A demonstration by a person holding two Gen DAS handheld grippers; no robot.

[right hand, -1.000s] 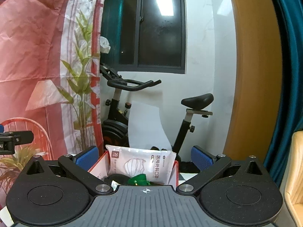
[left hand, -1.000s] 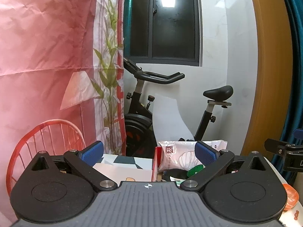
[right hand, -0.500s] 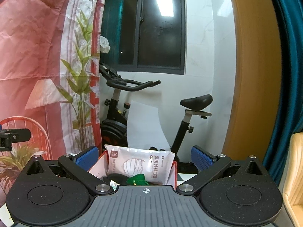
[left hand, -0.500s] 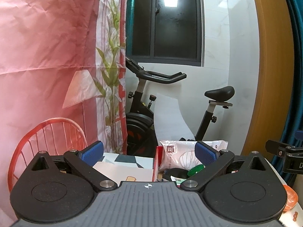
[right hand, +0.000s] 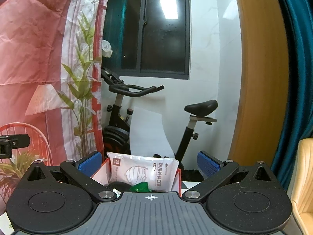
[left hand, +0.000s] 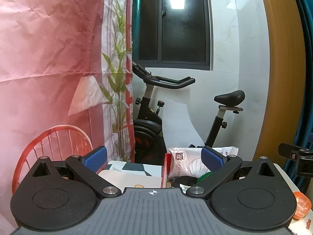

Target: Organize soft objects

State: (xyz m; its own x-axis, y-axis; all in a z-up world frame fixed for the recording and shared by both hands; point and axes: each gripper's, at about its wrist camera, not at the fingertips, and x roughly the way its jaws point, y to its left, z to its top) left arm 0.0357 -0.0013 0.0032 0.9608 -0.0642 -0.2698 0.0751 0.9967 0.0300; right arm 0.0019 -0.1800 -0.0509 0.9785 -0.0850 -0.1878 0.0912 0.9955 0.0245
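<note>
Backdrop cloth [left hand: 49, 58], pink and printed with a lamp, a red chair and a green plant, fills the left of both your wrist views. Your left gripper [left hand: 154, 159] is spread wide with nothing between its blue pads [left hand: 96, 156]; past them lies a white box lid [left hand: 135, 171] with a grey pattern, just beside a red box [left hand: 164, 168]. A white pack of face masks [right hand: 144, 171] stands upright in that red box, leaning toward its far side, and something green [right hand: 140, 187] and something dark sit low in front of it; you cannot tell what they are. Your right gripper [right hand: 149, 161] is likewise released and empty, its pads set either side of the red box without touching it. Behind the box stands a black exercise bike [right hand: 137, 105] against a white wall, under a dark window [right hand: 156, 29]. Farther right come an orange-brown door frame [right hand: 258, 78], a teal curtain [right hand: 293, 68], and a cream cushioned seat [right hand: 304, 172] at the edge. An orange dish [left hand: 302, 207] sits at the lower right of the left view.
</note>
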